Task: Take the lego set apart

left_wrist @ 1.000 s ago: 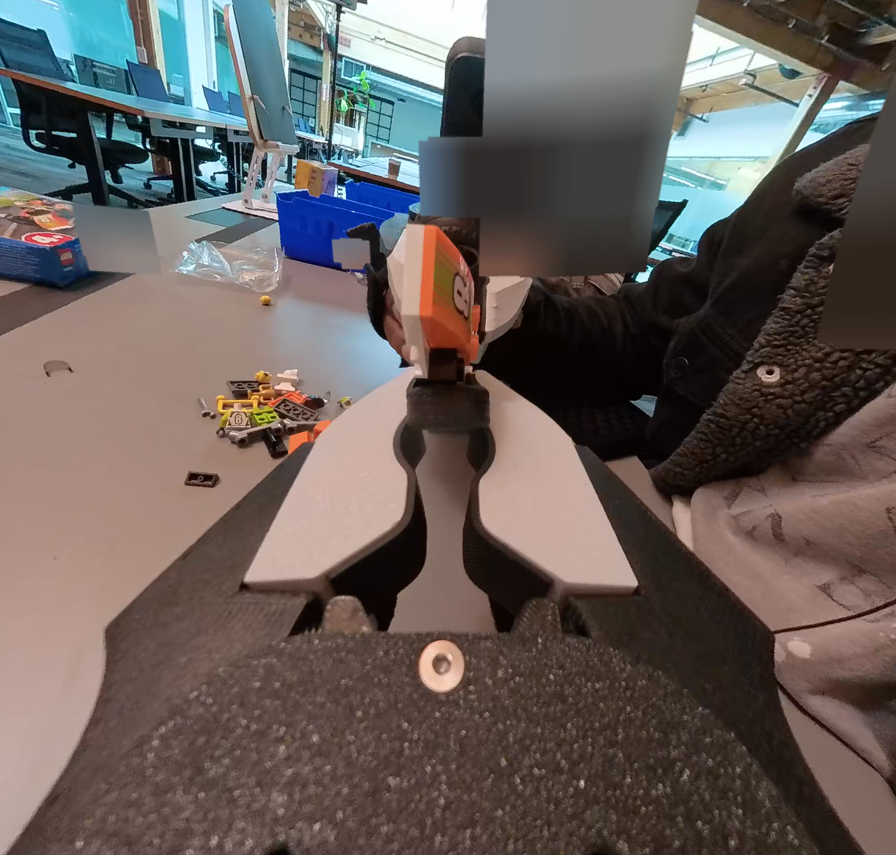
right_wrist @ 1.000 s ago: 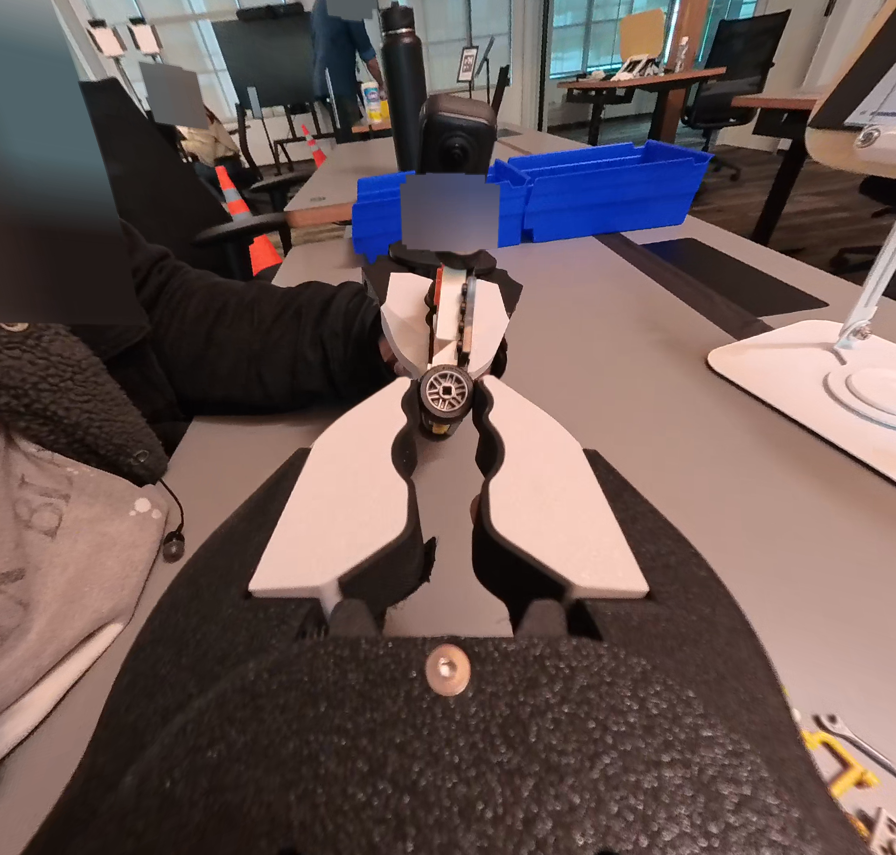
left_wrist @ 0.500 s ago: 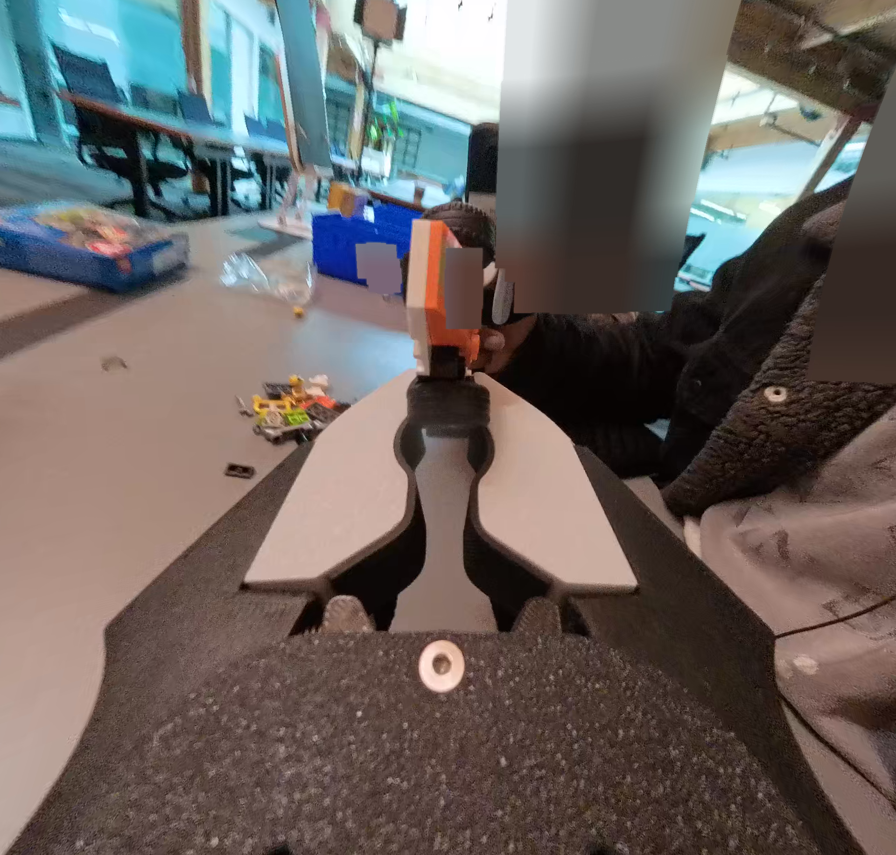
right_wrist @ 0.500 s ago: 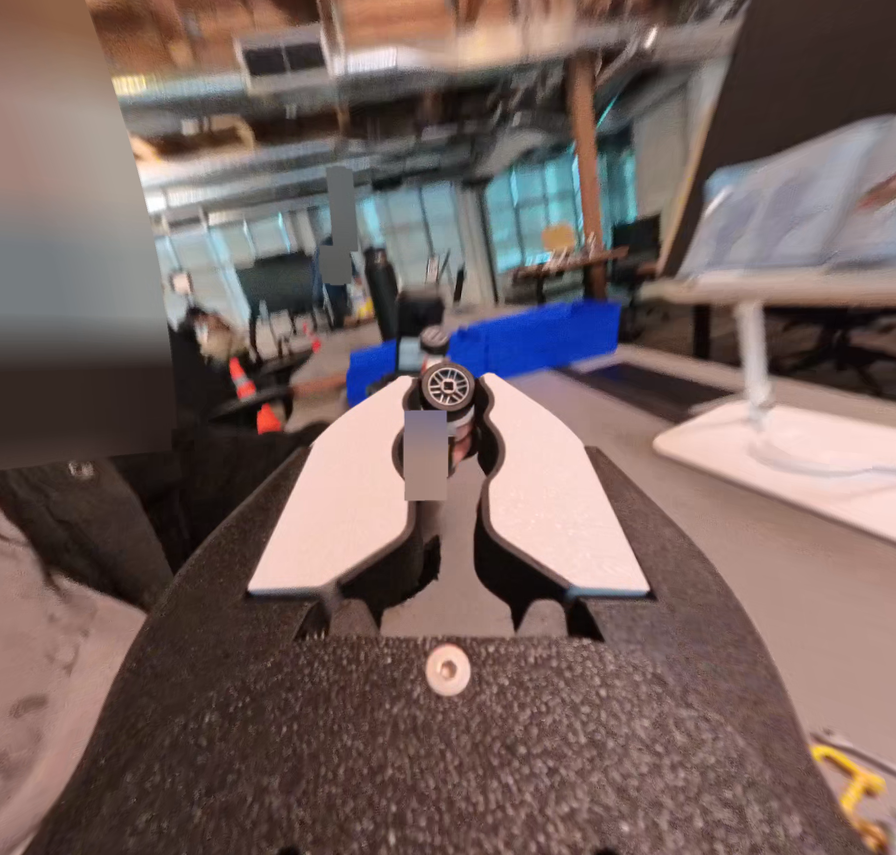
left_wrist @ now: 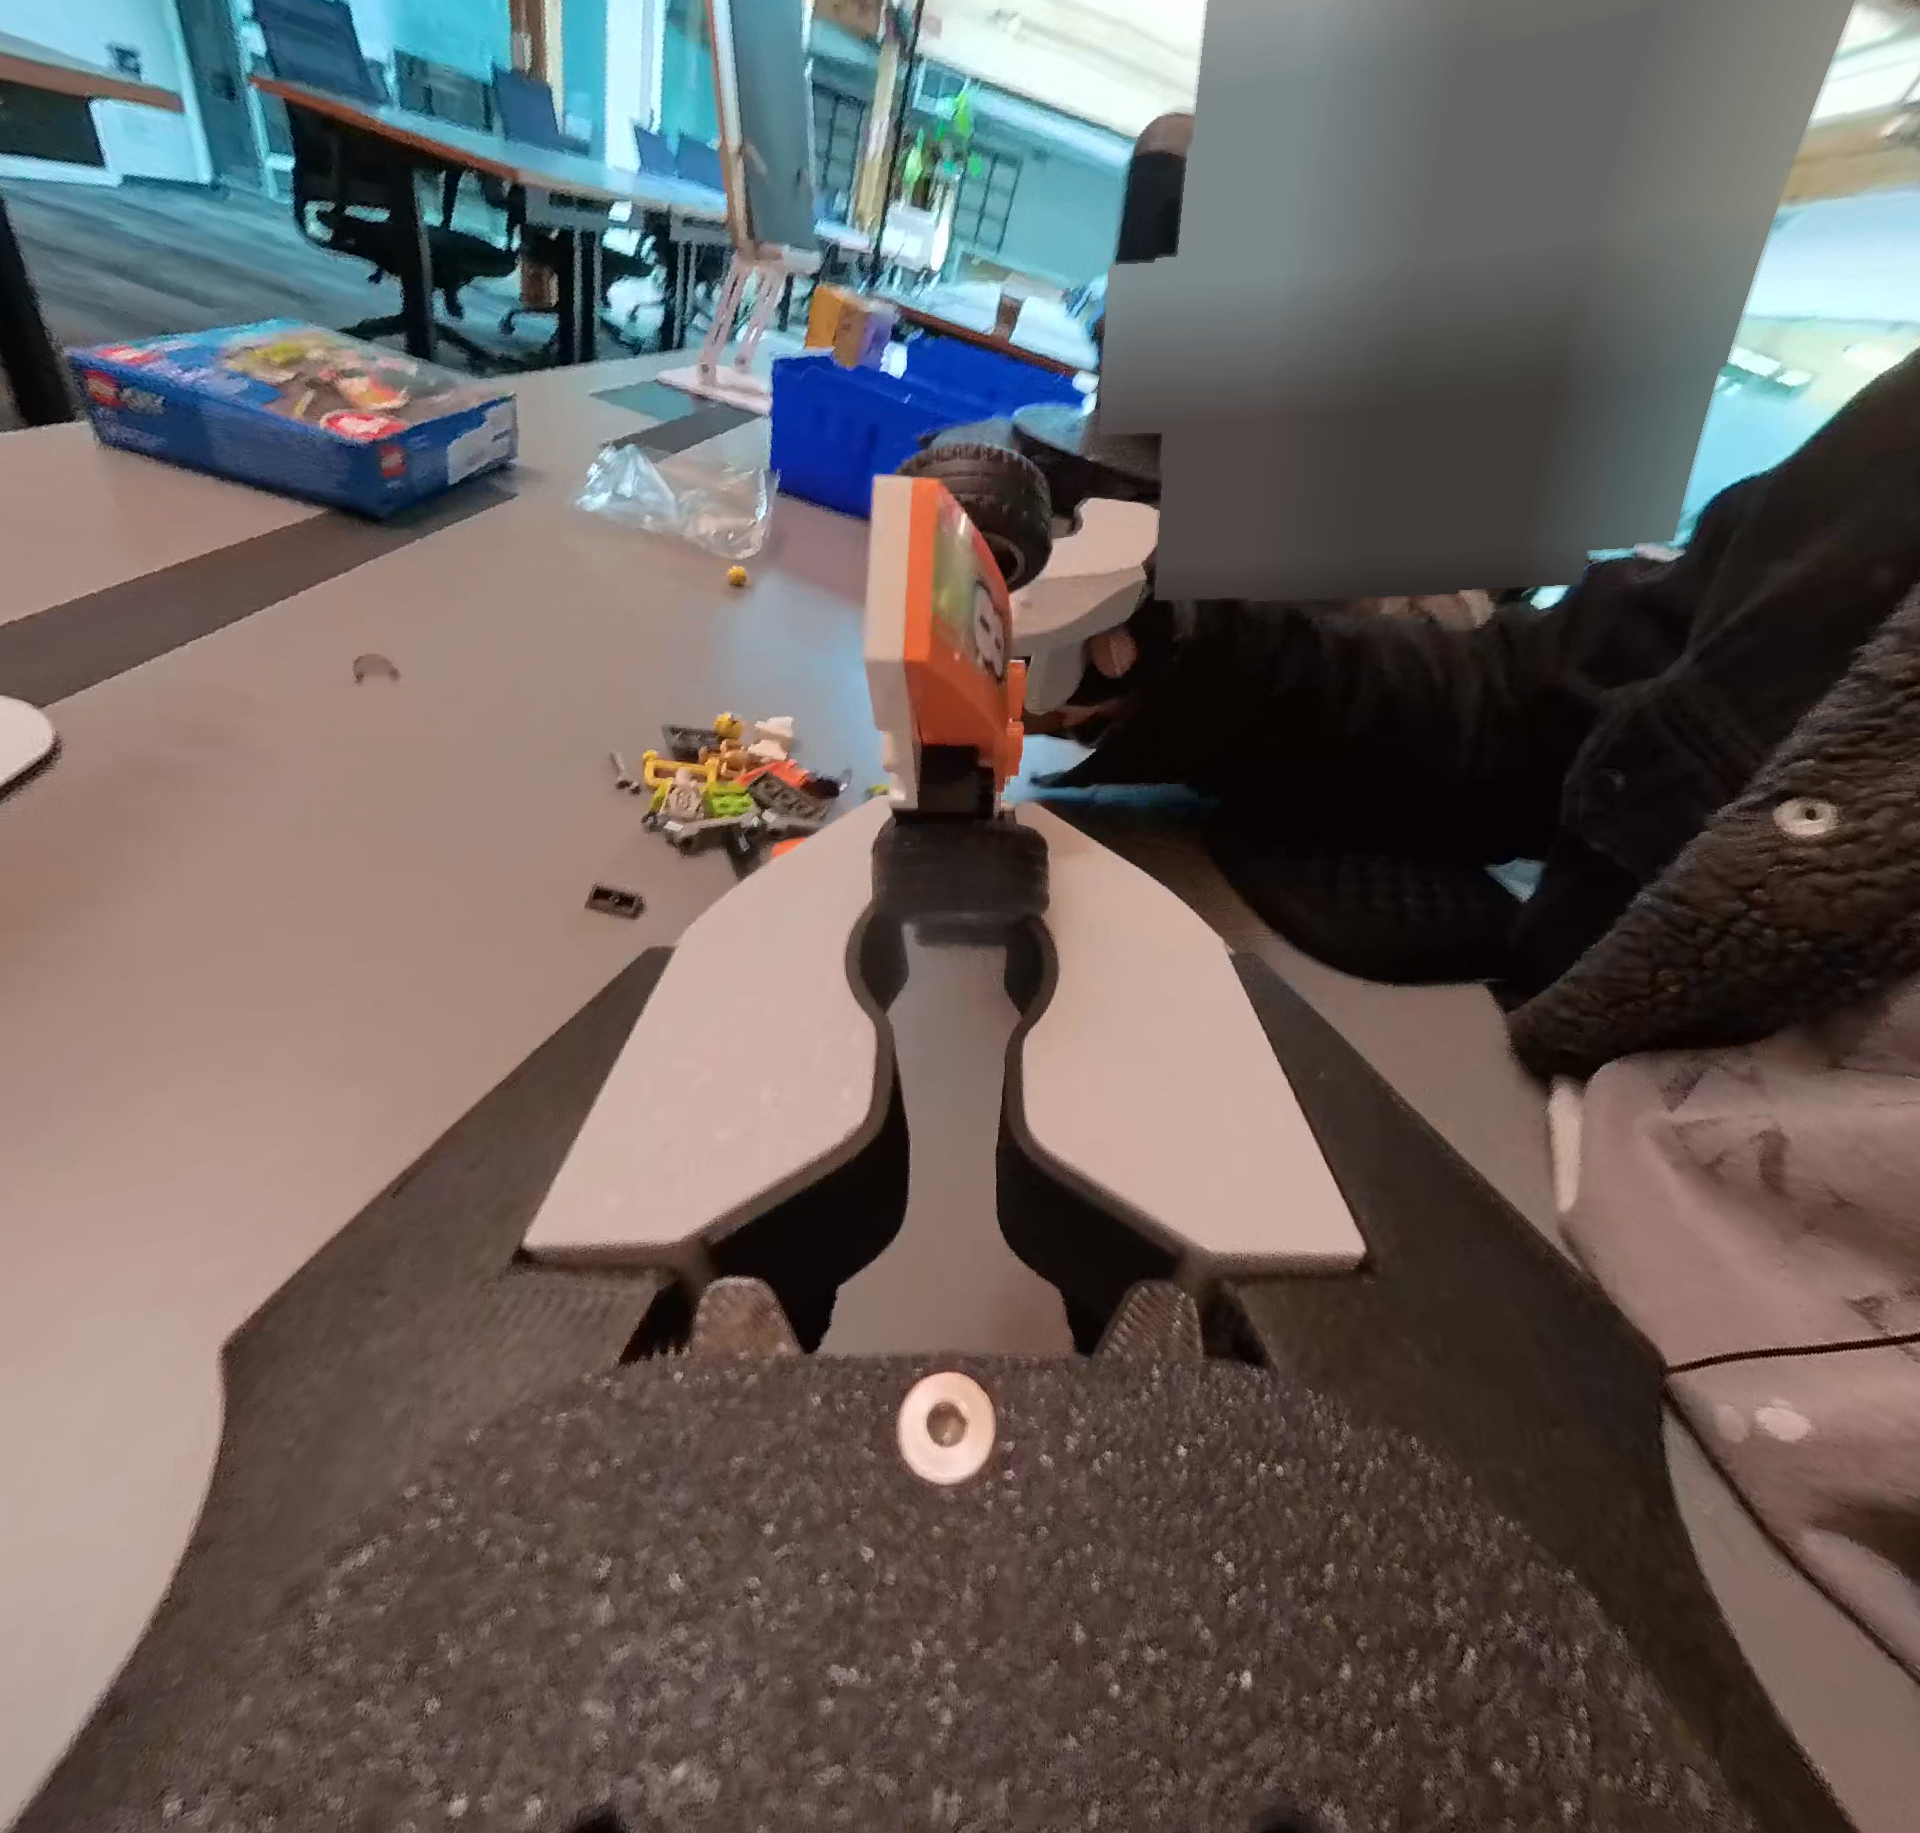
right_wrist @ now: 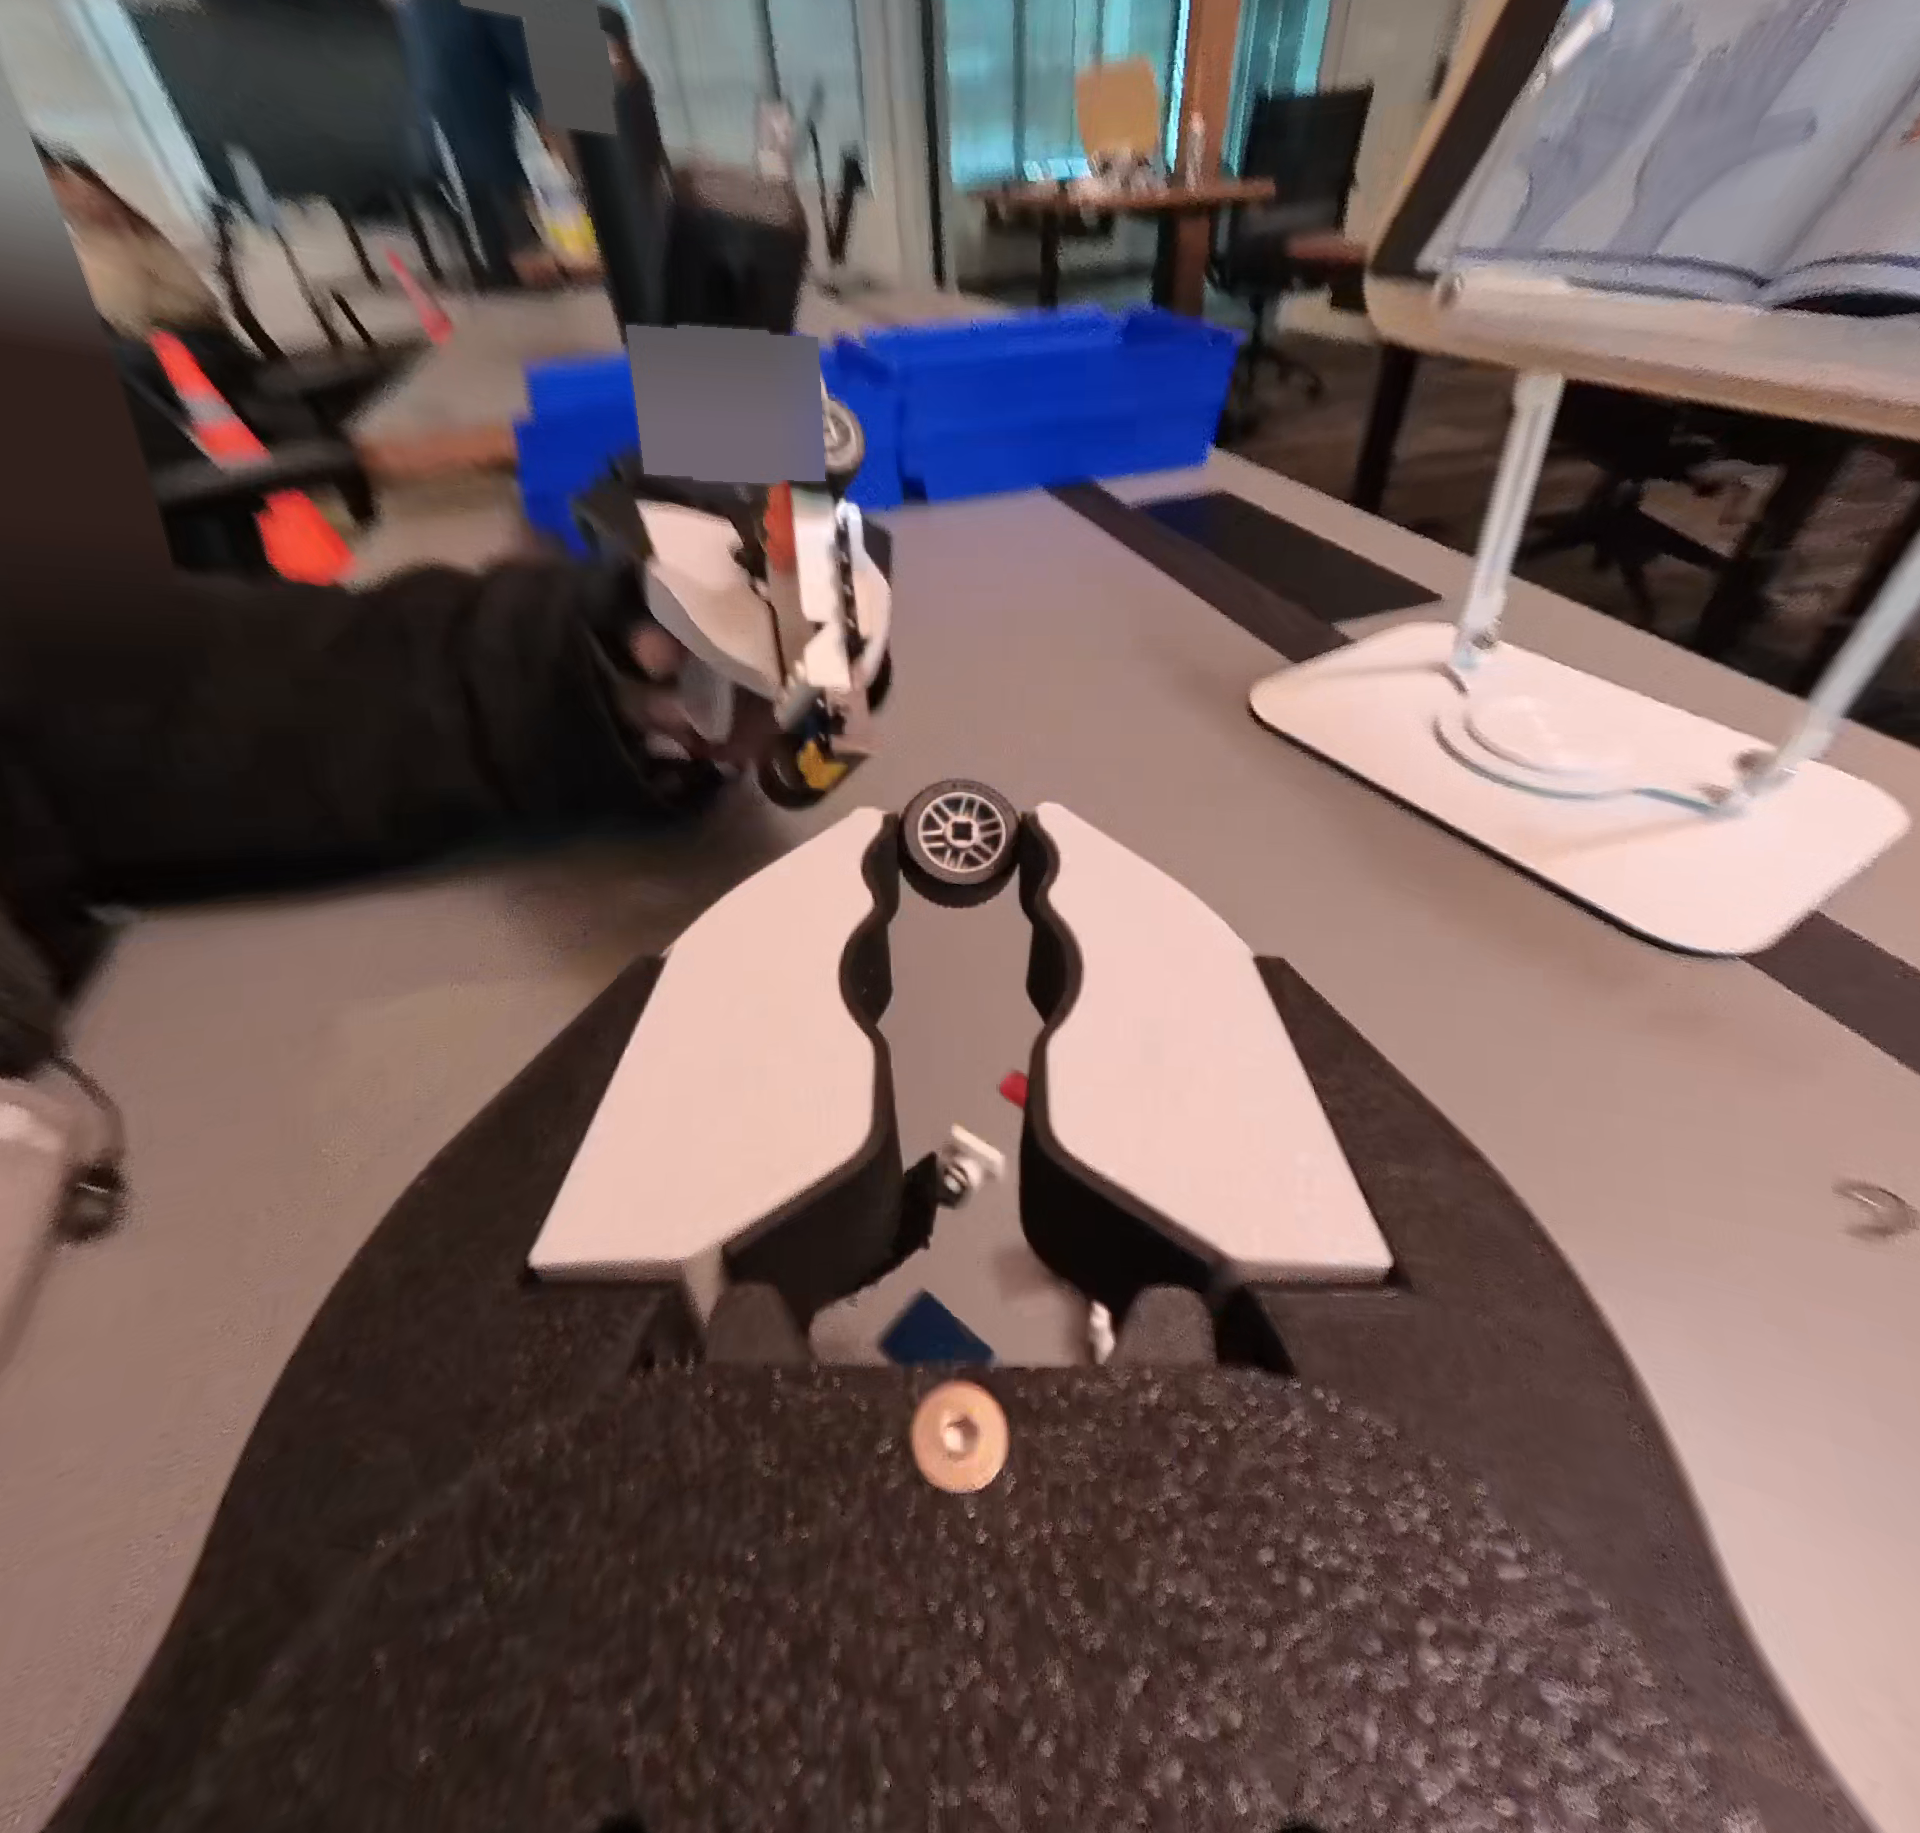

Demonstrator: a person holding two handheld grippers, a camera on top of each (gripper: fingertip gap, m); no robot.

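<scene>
- Above the grey table (left_wrist: 312, 952), the left gripper (left_wrist: 958, 864) clamped the orange-and-white lego car (left_wrist: 940, 661) by a tyre.
- The right gripper (right_wrist: 961, 848) pinched a detached wheel (right_wrist: 957, 833).
- Loose pieces (left_wrist: 727, 786) lay heaped; most of the car remained assembled.

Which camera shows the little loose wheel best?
The right wrist view: the wheel sits sharp between the right gripper tips, spoked hub facing us. The left wrist view shows it farther off, side-on behind the orange car.
</scene>
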